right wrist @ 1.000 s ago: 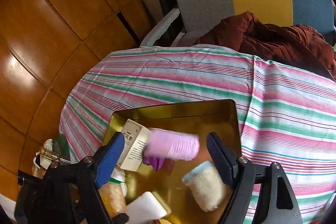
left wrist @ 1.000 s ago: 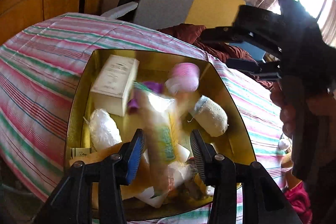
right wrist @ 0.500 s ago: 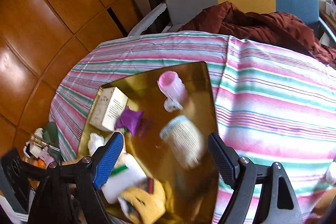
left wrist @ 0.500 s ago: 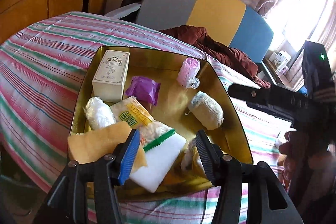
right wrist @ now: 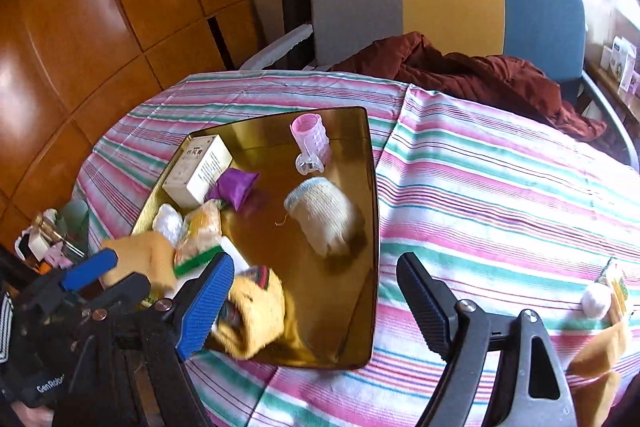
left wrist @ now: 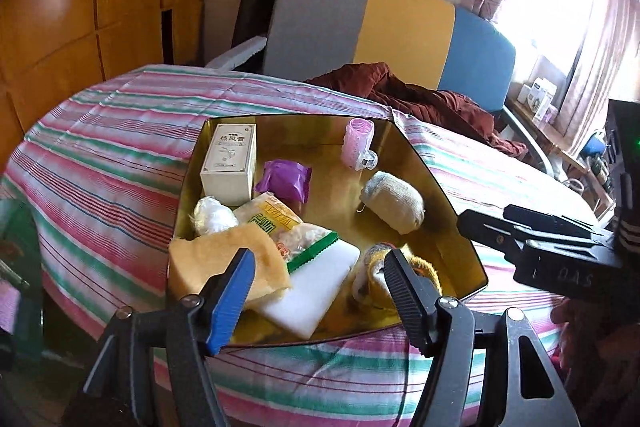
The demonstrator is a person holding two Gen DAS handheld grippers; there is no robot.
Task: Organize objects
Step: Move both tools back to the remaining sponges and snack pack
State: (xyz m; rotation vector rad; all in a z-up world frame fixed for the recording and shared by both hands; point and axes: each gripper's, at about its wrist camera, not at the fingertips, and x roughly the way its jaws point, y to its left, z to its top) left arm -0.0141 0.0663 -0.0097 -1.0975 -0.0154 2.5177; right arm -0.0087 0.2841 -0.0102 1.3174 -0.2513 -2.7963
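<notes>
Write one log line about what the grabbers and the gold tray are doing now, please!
left gripper: open, empty | right gripper: open, empty | gold tray: on striped cloth, filled | pink roller: in tray

Gold tray [left wrist: 436, 195], pink-green-striped cloth [left wrist: 120, 147]

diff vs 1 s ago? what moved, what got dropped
The snack bag and pink curler, both blurred in mid-air a second ago, now lie in the gold tray. Both grippers, left and right, are open and empty and have pulled back from the tray. The white box and rolled sock stayed put.
</notes>
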